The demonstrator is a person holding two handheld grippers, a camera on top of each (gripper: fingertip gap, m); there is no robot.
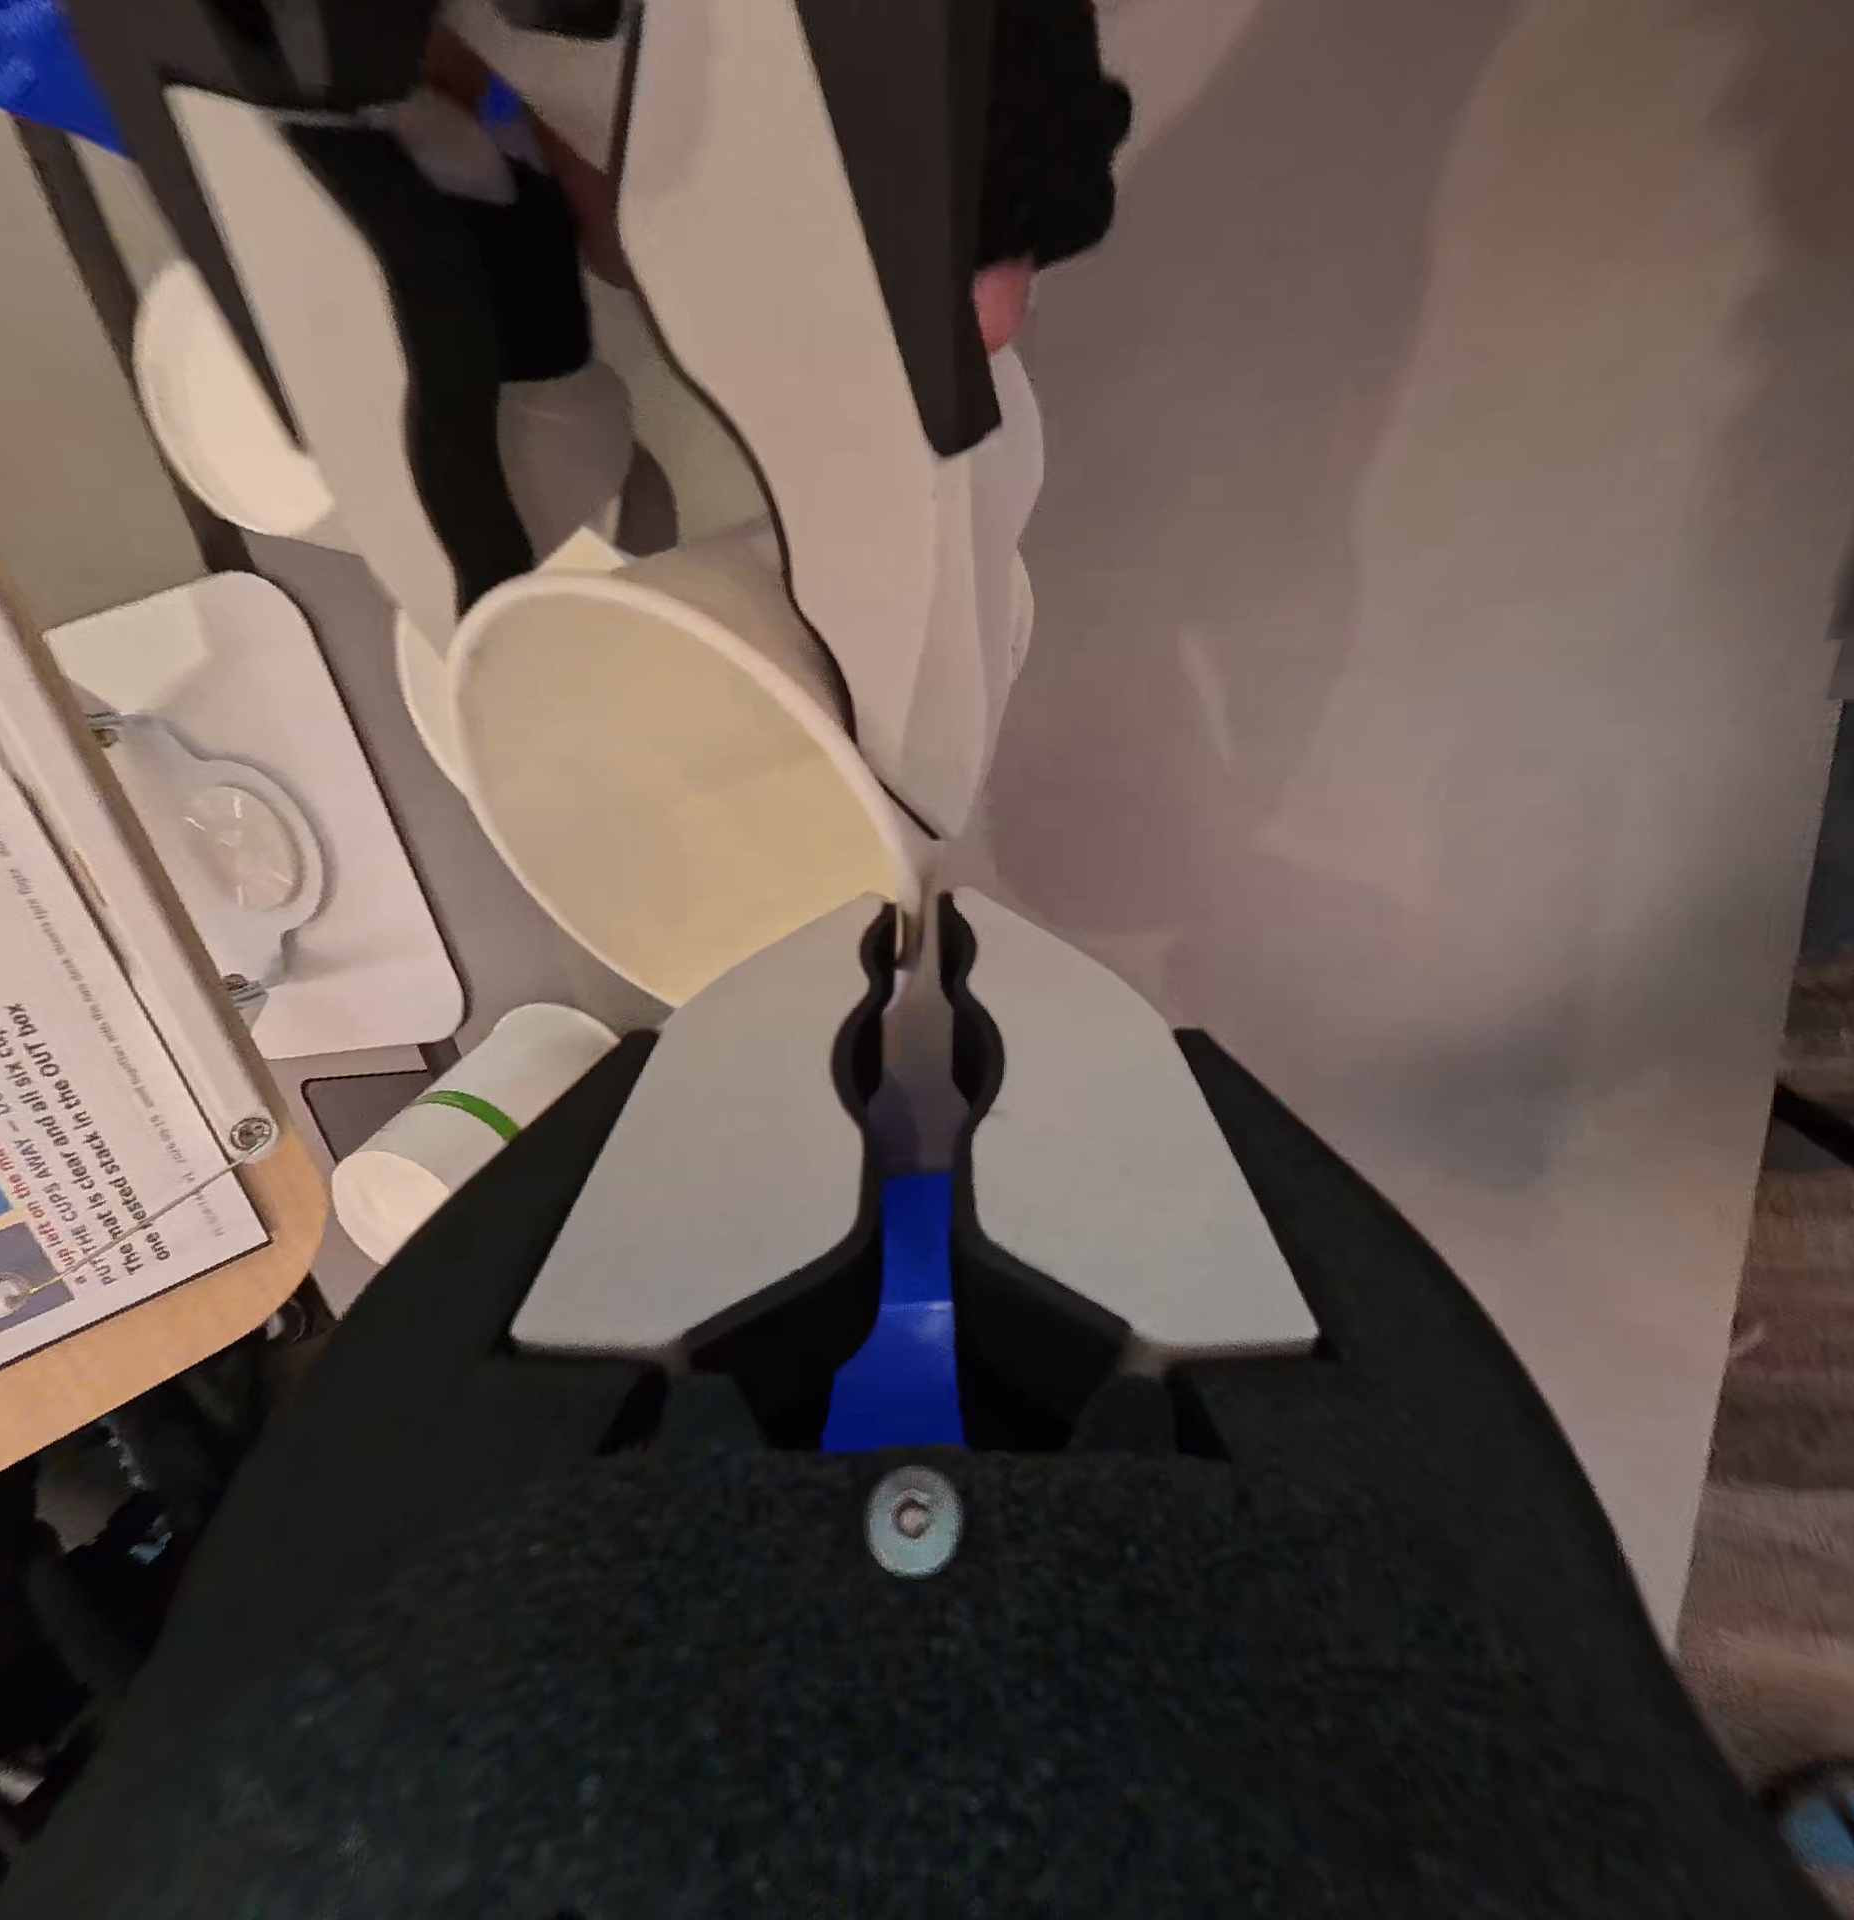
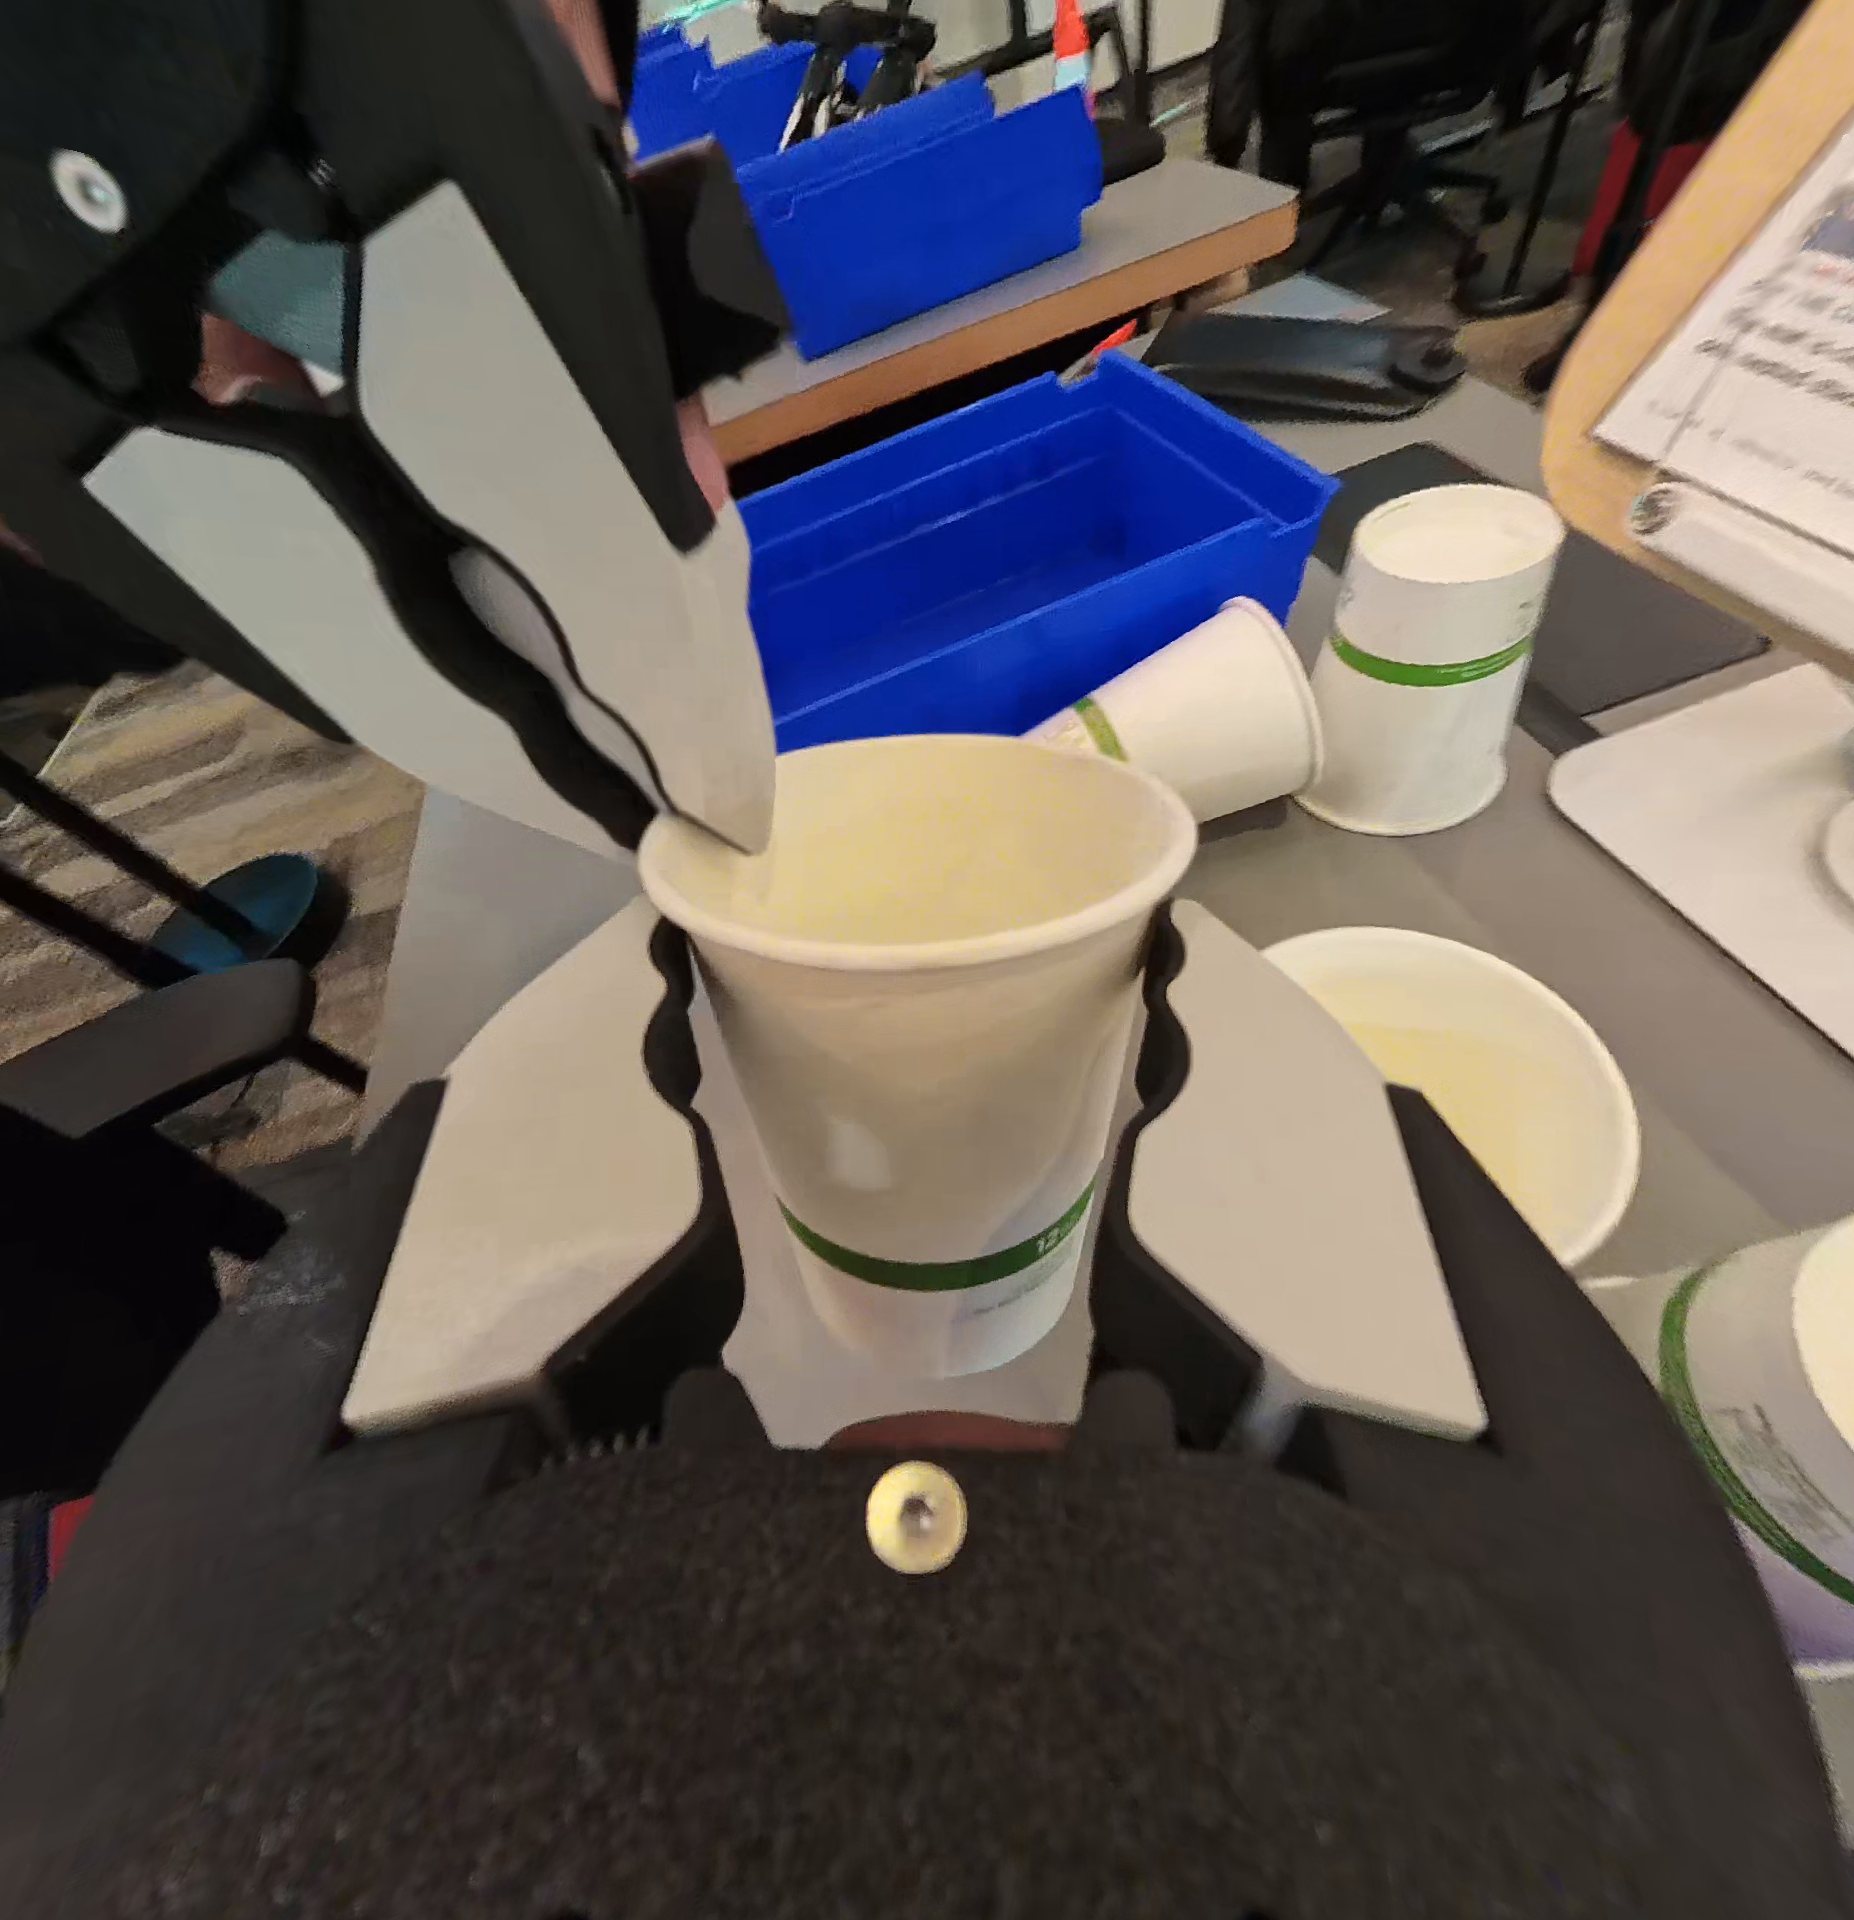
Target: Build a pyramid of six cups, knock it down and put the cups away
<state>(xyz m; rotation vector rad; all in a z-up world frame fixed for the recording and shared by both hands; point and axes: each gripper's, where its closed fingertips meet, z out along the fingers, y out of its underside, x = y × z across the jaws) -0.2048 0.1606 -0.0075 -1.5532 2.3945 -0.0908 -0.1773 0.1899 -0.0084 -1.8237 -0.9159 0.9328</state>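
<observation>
Since cups lie scattered and toppled on the table, step in hand: you are in the putting-away phase, gathering cups into one stack.
Right gripper [image 2: 918, 1049]: partly closed, its two fingers clamping the held cup [image 2: 918, 1039] by its sides at frame centre, mouth up and tilted away.
Left gripper [image 1: 921, 925]: nearly closed, pinching that cup's rim [image 1: 907, 831] at frame centre; in the right wrist view it comes in from the upper left [image 2: 710, 826].
Cup against tools: gripped by both at once, one fingertip of the left gripper inside the mouth.
Other cups: an open cup [image 2: 1463, 1081] at lower right, a tipped cup [image 2: 1203, 717] and an upturned cup [image 2: 1432, 665] right of centre, another at the right edge [image 2: 1775, 1455].
Blue bin [image 2: 1016, 540]: above centre, behind the held cup.
Next move: probably one gripper lets go so you can nest the cup; the blur leaves it unclear which.
</observation>
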